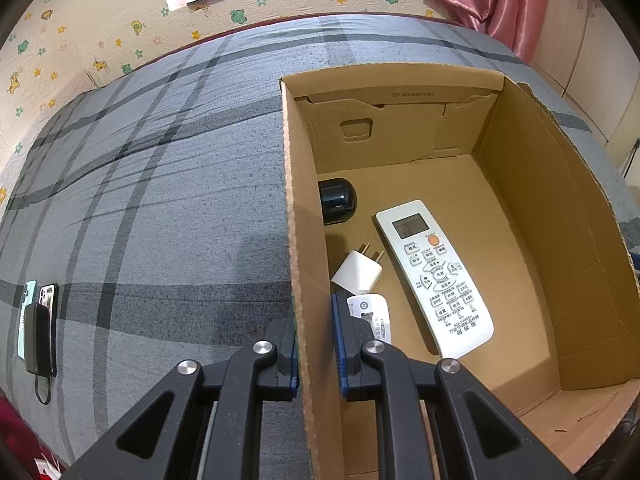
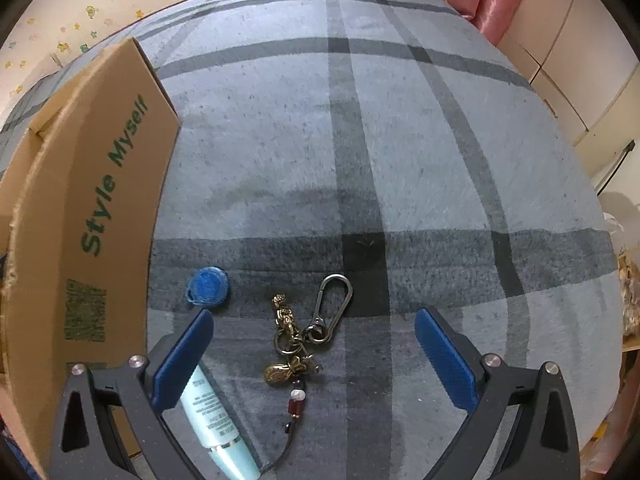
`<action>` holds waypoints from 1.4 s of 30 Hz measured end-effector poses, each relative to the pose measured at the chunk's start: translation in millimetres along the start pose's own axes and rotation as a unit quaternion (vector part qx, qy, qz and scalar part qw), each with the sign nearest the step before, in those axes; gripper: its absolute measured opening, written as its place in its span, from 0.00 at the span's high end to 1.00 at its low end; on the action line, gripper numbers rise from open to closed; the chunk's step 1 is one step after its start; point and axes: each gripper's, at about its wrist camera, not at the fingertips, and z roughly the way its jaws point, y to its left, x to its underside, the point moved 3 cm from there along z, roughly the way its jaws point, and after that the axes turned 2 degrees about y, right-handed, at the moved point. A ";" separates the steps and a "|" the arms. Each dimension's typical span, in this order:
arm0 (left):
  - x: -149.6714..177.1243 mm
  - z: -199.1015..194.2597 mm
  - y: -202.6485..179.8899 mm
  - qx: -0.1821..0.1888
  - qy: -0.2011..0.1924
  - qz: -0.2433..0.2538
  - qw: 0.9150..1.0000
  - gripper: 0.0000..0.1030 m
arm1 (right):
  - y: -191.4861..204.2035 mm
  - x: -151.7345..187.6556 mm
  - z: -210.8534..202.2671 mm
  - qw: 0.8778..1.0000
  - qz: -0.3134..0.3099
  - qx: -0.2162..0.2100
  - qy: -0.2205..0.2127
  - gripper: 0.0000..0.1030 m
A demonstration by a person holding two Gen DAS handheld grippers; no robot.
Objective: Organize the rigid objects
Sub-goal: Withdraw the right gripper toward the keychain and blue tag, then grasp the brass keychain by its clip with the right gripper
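Left gripper (image 1: 316,344) clamped on corrugated cardboard box (image 1: 298,216) wall, right gripper (image 2: 314,346) spread wide over brass keychain (image 2: 298,344).

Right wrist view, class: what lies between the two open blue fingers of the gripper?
A keychain with brass charms and a clip lies on the plaid cloth between the right gripper fingers, nearer the left one in that view.

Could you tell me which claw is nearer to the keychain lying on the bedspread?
Right. The right claw hangs open directly over the keychain, fingers on either side. The left claw is shut on the cardboard box wall, keychain out of its view.
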 end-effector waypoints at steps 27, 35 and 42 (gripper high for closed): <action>0.9 1.0 -1.6 -0.004 0.001 0.002 1.000 0.86 | 5.1 14.0 30.9 1.000 0.001 0.006 0.020 0.44; 1.1 0.4 -1.7 -0.006 0.001 0.004 1.000 0.86 | 8.7 18.8 18.6 1.000 -0.008 -0.006 0.020 0.86; 0.8 0.1 -1.3 -0.007 0.000 0.004 1.000 0.86 | 4.7 20.9 4.5 1.000 -0.004 -0.015 0.016 0.86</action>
